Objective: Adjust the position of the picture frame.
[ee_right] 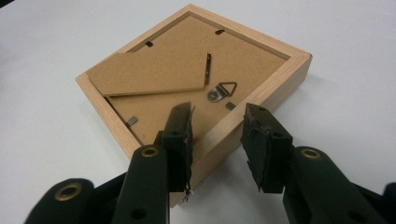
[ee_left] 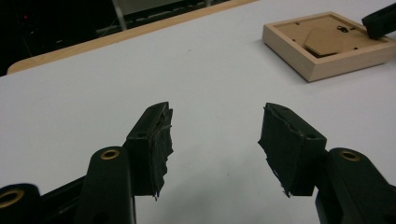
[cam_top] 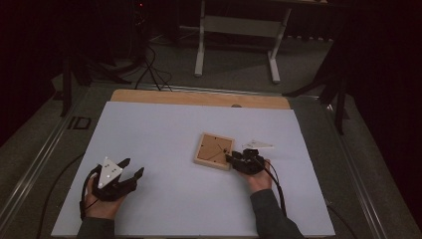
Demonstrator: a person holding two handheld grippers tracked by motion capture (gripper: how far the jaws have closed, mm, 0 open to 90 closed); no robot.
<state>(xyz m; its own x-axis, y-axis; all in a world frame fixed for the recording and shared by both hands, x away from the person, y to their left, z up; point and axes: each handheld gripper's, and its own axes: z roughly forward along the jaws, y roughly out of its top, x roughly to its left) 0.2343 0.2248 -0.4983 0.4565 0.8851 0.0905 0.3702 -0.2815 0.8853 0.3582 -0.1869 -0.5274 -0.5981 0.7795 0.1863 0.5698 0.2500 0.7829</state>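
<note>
A small wooden picture frame (cam_top: 214,149) lies face down on the white table top, its brown backing board and metal hanger up. My right gripper (cam_top: 233,158) sits at the frame's near right corner. In the right gripper view the frame (ee_right: 187,70) is close, and my right gripper (ee_right: 217,112) straddles its near rail. One jaw is over the backing and the other is outside the rail, with gaps on both sides. My left gripper (cam_top: 132,167) stands open over bare table at the near left. Its jaws (ee_left: 215,135) hold nothing, and the frame (ee_left: 327,44) is far off to the upper right.
The white table top (cam_top: 174,129) ends in a wooden strip (cam_top: 199,98) at the far edge. Beyond it stand a white table stand (cam_top: 200,50) and floor cables (cam_top: 149,69). Dark floor flanks both sides.
</note>
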